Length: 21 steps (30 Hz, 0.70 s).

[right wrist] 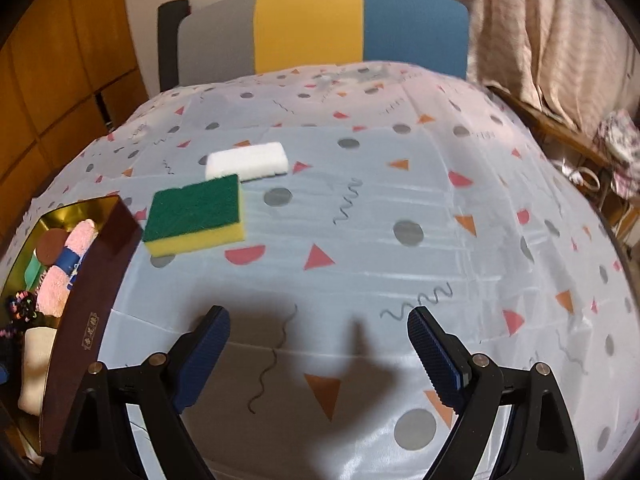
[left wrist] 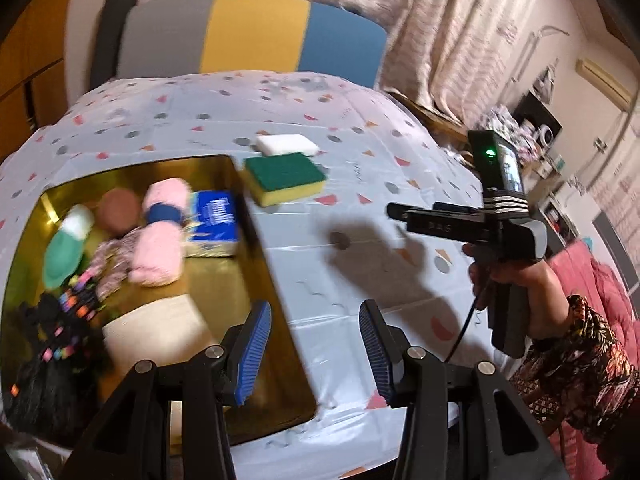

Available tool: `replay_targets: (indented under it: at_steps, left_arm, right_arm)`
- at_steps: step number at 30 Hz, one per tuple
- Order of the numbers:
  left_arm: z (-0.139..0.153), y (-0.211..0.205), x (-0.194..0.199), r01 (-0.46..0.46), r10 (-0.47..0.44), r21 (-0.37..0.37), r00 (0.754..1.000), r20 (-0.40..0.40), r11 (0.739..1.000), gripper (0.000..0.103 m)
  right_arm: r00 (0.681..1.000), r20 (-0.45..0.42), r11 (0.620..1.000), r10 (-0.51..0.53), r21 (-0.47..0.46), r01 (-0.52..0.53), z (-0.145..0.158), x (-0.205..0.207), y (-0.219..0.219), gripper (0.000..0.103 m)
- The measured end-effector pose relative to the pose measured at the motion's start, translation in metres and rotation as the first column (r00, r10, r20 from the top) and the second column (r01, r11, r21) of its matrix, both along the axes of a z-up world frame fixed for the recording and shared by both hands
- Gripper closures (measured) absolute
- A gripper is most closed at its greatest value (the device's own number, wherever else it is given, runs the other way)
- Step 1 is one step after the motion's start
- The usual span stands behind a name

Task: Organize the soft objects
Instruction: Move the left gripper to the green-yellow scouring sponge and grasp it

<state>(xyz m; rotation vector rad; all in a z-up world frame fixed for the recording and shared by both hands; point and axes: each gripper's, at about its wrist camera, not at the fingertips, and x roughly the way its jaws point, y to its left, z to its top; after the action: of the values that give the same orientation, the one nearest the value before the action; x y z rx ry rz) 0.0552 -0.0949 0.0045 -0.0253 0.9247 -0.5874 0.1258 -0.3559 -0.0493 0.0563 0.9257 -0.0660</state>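
A green-and-yellow sponge lies on the patterned tablecloth, with a white sponge just behind it. A gold-lined box at the left holds pink rolled cloths, a blue tissue pack, a green-and-white item, a brown pad, a beige cloth and dark knitted things. My left gripper hovers open over the box's right rim, with nothing between its fingers. My right gripper stands wide open above the bare cloth, short of the sponges; a hand holds it.
A chair with grey, yellow and blue panels stands behind the table. Curtains hang at the back right, with cluttered shelves and a pink quilt on the right. A wooden cabinet is at the left.
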Motion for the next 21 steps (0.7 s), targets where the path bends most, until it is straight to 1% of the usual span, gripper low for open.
replay_targets:
  at_steps: [2, 4, 7, 10, 12, 14, 16, 18, 20, 21]
  left_arm:
    - [0.003, -0.014, 0.002, 0.023, -0.023, 0.026, 1.000, 0.016, 0.999, 0.056]
    - [0.007, -0.027, 0.006, 0.045, -0.046, 0.044, 0.999, 0.025, 0.998, 0.056]
    - [0.013, -0.043, 0.021, 0.054, -0.056, 0.055, 0.998, 0.020, 0.997, 0.056]
    - [0.019, -0.061, 0.042, 0.043, -0.049, 0.116, 0.997, 0.055, 0.992, 0.055]
    - [0.020, -0.075, 0.061, 0.057, -0.067, 0.156, 0.996, 0.060, 0.986, 0.055]
    - [0.017, -0.089, 0.081, 0.081, -0.088, 0.189, 0.996, 0.030, 0.979, 0.049]
    - [0.014, -0.101, 0.099, 0.092, -0.097, 0.205, 0.995, 0.014, 0.974, 0.044]
    - [0.009, -0.116, 0.118, 0.098, -0.105, 0.254, 0.994, 0.016, 0.962, 0.042]
    - [0.004, -0.125, 0.131, 0.090, -0.106, 0.300, 0.994, 0.039, 0.950, 0.041]
    - [0.001, -0.131, 0.138, 0.102, -0.121, 0.320, 0.992, 0.042, 0.942, 0.041]
  right_arm:
    - [0.999, -0.017, 0.999, -0.035, 0.001, 0.035, -0.001, 0.001, -0.005, 0.012]
    - [0.999, -0.025, 0.998, -0.046, 0.033, 0.047, 0.000, 0.001, -0.010, 0.012]
    - [0.997, -0.038, 0.995, -0.070, 0.075, 0.072, 0.000, 0.000, -0.016, 0.012]
    - [0.995, -0.054, 0.992, -0.086, 0.093, 0.091, -0.001, 0.000, -0.019, 0.012]
    - [0.993, -0.066, 0.988, -0.100, 0.107, 0.107, -0.002, 0.000, -0.023, 0.012]
    - [0.991, -0.074, 0.983, -0.115, 0.132, 0.124, -0.002, 0.000, -0.027, 0.012]
    - [0.989, -0.079, 0.979, -0.126, 0.154, 0.137, -0.001, -0.001, -0.031, 0.012]
    - [0.988, -0.081, 0.976, -0.128, 0.164, 0.140, 0.001, -0.001, -0.032, 0.012]
    - [0.989, -0.079, 0.975, -0.124, 0.177, 0.136, 0.003, -0.001, -0.033, 0.011]
    - [0.989, -0.079, 0.974, -0.123, 0.181, 0.135, 0.004, -0.001, -0.034, 0.011]
